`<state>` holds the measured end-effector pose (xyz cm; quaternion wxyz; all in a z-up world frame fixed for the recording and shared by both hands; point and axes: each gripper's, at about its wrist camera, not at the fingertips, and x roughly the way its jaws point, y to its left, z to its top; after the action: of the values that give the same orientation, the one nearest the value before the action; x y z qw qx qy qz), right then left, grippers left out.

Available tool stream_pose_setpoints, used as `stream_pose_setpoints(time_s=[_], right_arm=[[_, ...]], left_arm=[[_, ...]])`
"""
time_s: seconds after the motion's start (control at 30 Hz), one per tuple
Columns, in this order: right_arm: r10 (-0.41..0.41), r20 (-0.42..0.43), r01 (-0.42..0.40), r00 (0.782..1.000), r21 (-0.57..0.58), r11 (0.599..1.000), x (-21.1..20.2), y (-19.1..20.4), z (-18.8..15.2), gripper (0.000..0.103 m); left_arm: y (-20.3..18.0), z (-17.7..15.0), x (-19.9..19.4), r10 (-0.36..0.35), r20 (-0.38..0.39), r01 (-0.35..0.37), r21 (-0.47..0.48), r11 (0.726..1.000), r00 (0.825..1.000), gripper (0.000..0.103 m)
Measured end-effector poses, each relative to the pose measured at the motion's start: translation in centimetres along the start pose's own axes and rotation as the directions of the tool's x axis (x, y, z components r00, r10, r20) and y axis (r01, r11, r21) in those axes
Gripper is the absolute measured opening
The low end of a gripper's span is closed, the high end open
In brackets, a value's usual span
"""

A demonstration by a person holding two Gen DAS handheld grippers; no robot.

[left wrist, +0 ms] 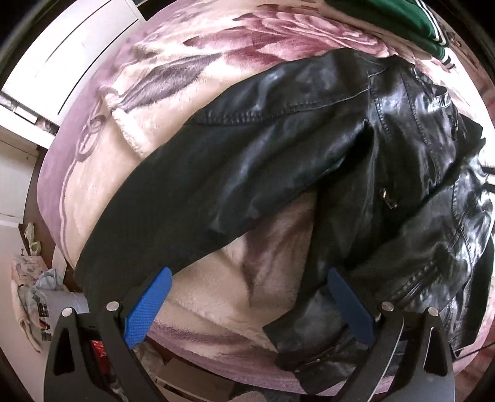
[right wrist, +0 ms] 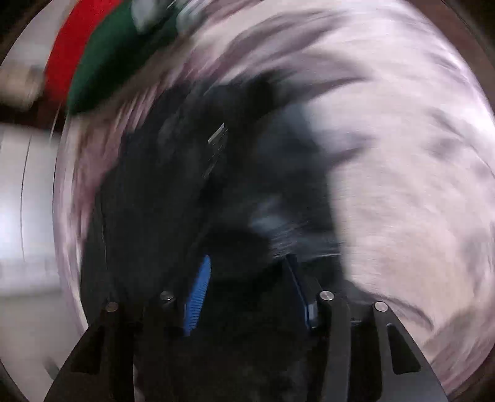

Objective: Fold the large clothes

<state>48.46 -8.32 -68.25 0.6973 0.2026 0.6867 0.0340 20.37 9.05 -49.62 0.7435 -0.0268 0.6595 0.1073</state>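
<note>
A black leather jacket (left wrist: pixel 309 139) lies spread on a pink floral blanket (left wrist: pixel 201 92), one sleeve stretched toward the lower left. My left gripper (left wrist: pixel 250 275) hangs straight above it and is open. Its blue pads (left wrist: pixel 148 306) stand wide apart over the blanket, between the sleeve and the jacket's hem. The right wrist view is badly blurred. There my right gripper (right wrist: pixel 247 266) is over the dark jacket (right wrist: pixel 185 185), its blue pads (right wrist: pixel 198 290) apart and no fold visibly pinched. The blanket (right wrist: pixel 402 185) fills the right side.
A green garment with white stripes (left wrist: pixel 402 18) lies at the blanket's far edge, and shows as green and red cloth (right wrist: pixel 117 62) in the right wrist view. White furniture (left wrist: pixel 62 46) stands beyond the bed. Bags and clutter (left wrist: pixel 31 293) sit on the floor at the left.
</note>
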Motion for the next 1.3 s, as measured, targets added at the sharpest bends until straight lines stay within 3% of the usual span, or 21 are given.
stream_pose_setpoints(time_s=[0.07,0.1,0.27,0.37,0.43,0.5,0.57,0.63,0.73,0.8,0.83,0.97,1.03,1.13,1.2,1.23,1.3], right_arm=[[-0.17,-0.048,0.164,0.984,-0.117,0.98,3.7,1.6,0.3,0.03],[-0.216,-0.041,0.209,0.976,-0.13,0.969,4.5,1.3,0.8,0.029],[-0.317,0.065,0.318,0.946,-0.008,0.948,6.8,0.0,4.4,0.007],[-0.375,0.115,0.377,0.92,0.011,0.926,7.3,0.2,5.1,0.002],[-0.349,0.091,0.346,0.933,0.047,0.937,7.6,0.1,5.3,0.004],[-0.335,0.066,0.329,0.94,0.089,0.94,6.6,0.2,4.7,0.019],[-0.234,0.026,0.229,0.972,0.12,0.966,5.8,1.6,2.5,0.045],[-0.114,-0.02,0.116,0.993,0.108,0.987,6.1,4.1,-1.3,0.048],[-0.041,-0.104,0.043,0.994,0.018,0.999,9.4,8.2,-6.2,0.048],[-0.101,-0.125,0.094,0.987,-0.061,0.994,12.4,10.5,-7.9,0.047],[-0.179,-0.108,0.168,0.978,-0.1,0.981,14.8,11.3,-8.6,0.047],[-0.32,-0.037,0.312,0.947,-0.136,0.94,17.2,14.0,-8.4,0.048],[-0.292,-0.008,0.289,0.956,-0.126,0.949,16.5,16.0,-8.6,0.05],[-0.19,-0.081,0.179,0.978,-0.13,0.975,16.8,17.4,-10.0,0.051],[-0.181,-0.152,0.154,0.972,-0.172,0.973,20.1,19.2,-11.4,0.051],[-0.215,-0.176,0.182,0.961,-0.186,0.966,22.3,19.6,-12.1,0.051],[-0.289,-0.143,0.26,0.946,-0.193,0.946,24.4,19.3,-11.5,0.051]], left_arm=[[0.0,0.2,0.0,0.008,0.001,-0.008,0.002,1.0,1.0,0.103],[0.0,0.3,0.1,0.013,0.001,-0.013,0.004,1.0,1.0,0.103],[0.2,0.4,0.5,0.038,-0.002,-0.038,0.017,0.999,0.999,0.103],[-0.2,0.2,0.6,0.033,-0.01,-0.033,0.022,0.999,0.999,0.103],[-0.2,0.0,0.6,0.029,-0.012,-0.028,0.024,0.999,1.0,0.103],[0.0,-0.3,0.4,0.035,-0.006,-0.035,0.016,0.999,0.999,0.103],[0.5,-0.7,0.2,0.054,0.001,-0.054,0.001,0.999,0.999,0.103],[1.8,-1.7,0.0,0.093,0.004,-0.093,-0.037,0.995,0.996,0.103],[4.9,-2.9,0.4,0.147,-0.032,-0.15,-0.13,0.98,0.989,0.103],[7.5,-3.9,1.0,0.163,-0.079,-0.176,-0.208,0.962,0.983,0.103],[8.4,-4.3,1.3,0.166,-0.101,-0.186,-0.234,0.954,0.981,0.103],[14.0,-7.0,2.5,0.134,-0.197,-0.204,-0.395,0.896,0.971,0.103],[16.0,-8.0,2.9,0.112,-0.203,-0.194,-0.45,0.872,0.973,0.103],[19.4,-8.7,4.3,0.037,-0.2,-0.144,-0.555,0.819,0.979,0.103],[21.3,-9.1,5.1,-0.05,-0.171,-0.075,-0.653,0.753,0.984,0.103],[22.7,-9.4,5.6,-0.115,-0.138,-0.021,-0.724,0.69,0.984,0.103],[24.8,-9.5,7.0,-0.217,-0.063,0.077,-0.812,0.579,0.974,0.103]])
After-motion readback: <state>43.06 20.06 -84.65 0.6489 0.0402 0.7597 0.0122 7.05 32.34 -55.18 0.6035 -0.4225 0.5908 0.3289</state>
